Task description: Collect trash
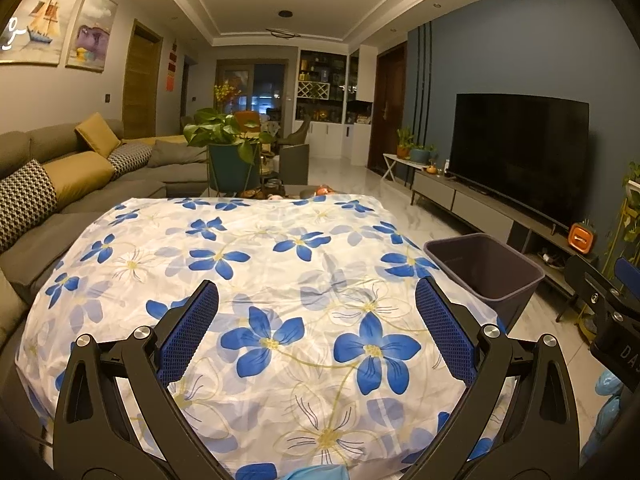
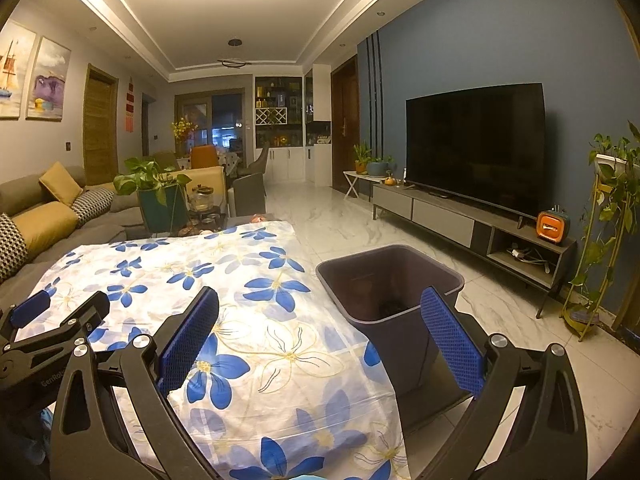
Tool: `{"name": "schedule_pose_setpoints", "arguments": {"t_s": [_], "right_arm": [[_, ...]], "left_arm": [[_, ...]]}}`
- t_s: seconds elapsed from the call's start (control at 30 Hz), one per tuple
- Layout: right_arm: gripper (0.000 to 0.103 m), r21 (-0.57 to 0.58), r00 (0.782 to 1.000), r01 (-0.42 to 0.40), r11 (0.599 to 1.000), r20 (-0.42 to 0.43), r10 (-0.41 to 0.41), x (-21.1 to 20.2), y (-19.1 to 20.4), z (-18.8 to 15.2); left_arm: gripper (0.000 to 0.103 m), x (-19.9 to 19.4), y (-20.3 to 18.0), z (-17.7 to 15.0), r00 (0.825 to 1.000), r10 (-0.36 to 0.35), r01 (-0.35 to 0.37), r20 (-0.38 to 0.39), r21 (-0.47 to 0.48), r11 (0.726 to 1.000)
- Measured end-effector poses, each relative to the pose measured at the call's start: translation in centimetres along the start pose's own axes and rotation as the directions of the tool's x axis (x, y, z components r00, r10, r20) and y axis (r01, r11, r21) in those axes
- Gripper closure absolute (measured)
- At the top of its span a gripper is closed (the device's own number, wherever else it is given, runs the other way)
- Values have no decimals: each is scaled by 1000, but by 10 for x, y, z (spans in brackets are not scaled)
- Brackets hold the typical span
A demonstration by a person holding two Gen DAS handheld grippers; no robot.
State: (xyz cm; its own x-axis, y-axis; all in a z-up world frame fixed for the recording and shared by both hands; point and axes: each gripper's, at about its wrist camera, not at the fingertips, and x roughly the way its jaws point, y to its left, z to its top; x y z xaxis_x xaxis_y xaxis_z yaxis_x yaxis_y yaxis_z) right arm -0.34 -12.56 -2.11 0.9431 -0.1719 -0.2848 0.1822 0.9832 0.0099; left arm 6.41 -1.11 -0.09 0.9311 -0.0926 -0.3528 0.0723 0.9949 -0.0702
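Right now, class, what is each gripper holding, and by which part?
Nothing. The left gripper and right gripper are both open and empty above the floral tablecloth, beside the bin.

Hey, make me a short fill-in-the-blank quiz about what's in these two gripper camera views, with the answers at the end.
1. The tablecloth is printed with ____ flowers.
2. The trash bin stands on the floor at the table's ____ side.
3. The left gripper and right gripper both have their jaws ____.
4. The television screen is ____.

Answers: blue; right; open; off
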Motion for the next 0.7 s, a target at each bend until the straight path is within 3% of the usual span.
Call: {"name": "schedule_pose_setpoints", "arguments": {"t_s": [0.7], "right_arm": [[6, -6, 1000, -8, 1000, 18, 8, -5, 4, 1]], "left_arm": [[6, -6, 2, -1, 1000, -2, 2, 2, -6, 1000]]}}
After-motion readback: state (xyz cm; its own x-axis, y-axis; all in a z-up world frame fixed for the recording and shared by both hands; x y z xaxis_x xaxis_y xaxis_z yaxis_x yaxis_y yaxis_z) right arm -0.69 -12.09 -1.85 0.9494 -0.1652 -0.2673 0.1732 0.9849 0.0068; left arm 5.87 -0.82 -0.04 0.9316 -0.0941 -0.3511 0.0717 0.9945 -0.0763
